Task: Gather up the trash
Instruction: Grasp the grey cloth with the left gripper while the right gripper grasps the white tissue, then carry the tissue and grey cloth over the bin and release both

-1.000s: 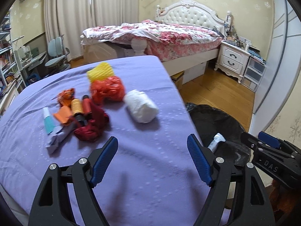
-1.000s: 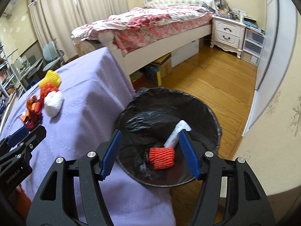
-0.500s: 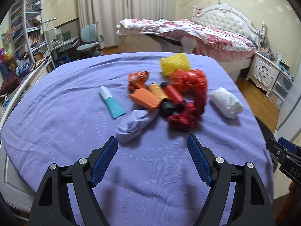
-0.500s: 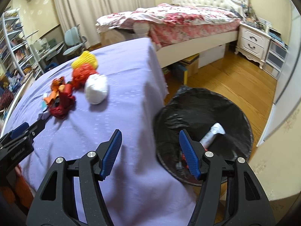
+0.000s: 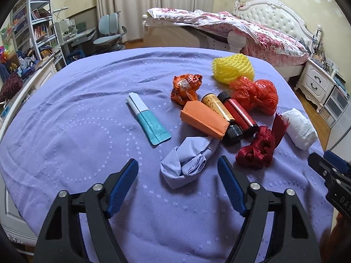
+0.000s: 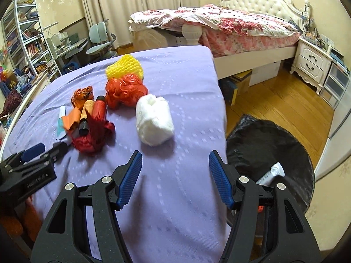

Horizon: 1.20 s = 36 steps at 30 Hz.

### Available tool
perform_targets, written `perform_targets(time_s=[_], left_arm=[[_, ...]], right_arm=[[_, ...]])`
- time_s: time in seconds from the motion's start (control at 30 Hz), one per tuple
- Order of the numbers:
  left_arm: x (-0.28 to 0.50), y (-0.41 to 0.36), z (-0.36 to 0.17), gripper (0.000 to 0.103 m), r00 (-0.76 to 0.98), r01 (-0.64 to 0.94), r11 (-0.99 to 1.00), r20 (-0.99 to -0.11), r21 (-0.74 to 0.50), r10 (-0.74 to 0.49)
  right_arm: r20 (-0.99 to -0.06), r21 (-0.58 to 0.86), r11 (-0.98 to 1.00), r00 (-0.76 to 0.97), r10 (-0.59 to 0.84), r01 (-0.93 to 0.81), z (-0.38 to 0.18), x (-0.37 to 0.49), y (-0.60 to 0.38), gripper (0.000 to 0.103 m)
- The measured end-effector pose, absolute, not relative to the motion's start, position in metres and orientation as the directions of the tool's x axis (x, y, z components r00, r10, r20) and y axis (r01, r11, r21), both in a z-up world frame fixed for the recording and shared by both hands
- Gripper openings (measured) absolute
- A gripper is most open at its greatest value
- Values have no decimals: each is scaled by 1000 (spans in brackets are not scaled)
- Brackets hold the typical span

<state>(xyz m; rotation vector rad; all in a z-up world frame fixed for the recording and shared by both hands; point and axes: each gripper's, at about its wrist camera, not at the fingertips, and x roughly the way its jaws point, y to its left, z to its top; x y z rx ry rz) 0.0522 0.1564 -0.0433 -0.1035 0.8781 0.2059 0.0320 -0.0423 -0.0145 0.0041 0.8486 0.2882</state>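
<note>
Lilac tablecloth [image 5: 65,131], trash heap awaiting pickup; both grippers empty.

Left gripper [image 5: 177,168]: jaws closing, nothing pressed yet, crumpled lilac wrapper [image 5: 188,160] just ahead between the tips. Recommend squaring on its bunched middle and clearing the orange carton [image 5: 203,120] that overlaps its far end. Right gripper [image 6: 175,164]: jaws apart, holding nothing, white paper wad [image 6: 153,120] near ahead; black-lined bin [image 6: 269,144] sits beside the table on the right. Further back: two small bottles [image 5: 228,114], red bag [image 5: 255,95], yellow foam net [image 5: 232,68]. Bottle print illegible; gripper body shows "DAS", partly cut off.
</note>
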Motion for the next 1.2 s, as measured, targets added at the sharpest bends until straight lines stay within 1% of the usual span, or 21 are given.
perform_targets(time_s=[0.07, 0.1, 0.17, 0.23, 0.33, 0.4, 0.9, 0.97, 1.0, 1.07, 1.2], left_arm=[[54, 157, -45, 59, 612, -204, 979, -782, -11, 119], [55, 157, -47, 56, 606, -193, 981, -789, -19, 104], [56, 158, -46, 51, 610, -183, 983, -786, -23, 96], [55, 158, -46, 49, 615, -169, 985, -784, -25, 86], [52, 157, -46, 43, 624, -151, 988, -778, -24, 76], [49, 155, -45, 41, 628, -137, 990, -775, -23, 69], [33, 154, -45, 41, 637, -138, 990, -769, -44, 55], [32, 154, -45, 41, 639, -138, 989, -768, -44, 55], [32, 155, -46, 41, 639, -138, 989, -768, -45, 54], [33, 154, -45, 41, 640, -138, 989, -767, -47, 53], [30, 154, -45, 41, 643, -140, 989, -764, -52, 51]], right_arm=[[-742, 106, 962, 624, 244, -251, -16, 40, -36, 62], [-744, 104, 963, 623, 242, -250, -16, 42, -35, 62], [-748, 106, 964, 619, 240, -245, -18, 48, -32, 62], [-750, 111, 963, 616, 242, -244, -18, 52, -30, 62], [-749, 112, 963, 616, 245, -246, -16, 58, -25, 62], [-748, 111, 961, 616, 247, -252, -15, 60, -21, 62], [-749, 106, 957, 611, 256, -271, -15, 62, -7, 62], [-752, 98, 957, 609, 251, -274, -16, 64, -4, 55], [-755, 95, 956, 606, 250, -276, -16, 65, -3, 46], [-767, 92, 955, 592, 248, -281, -19, 65, -1, 37], [-764, 104, 954, 592, 258, -282, -19, 62, -3, 35]])
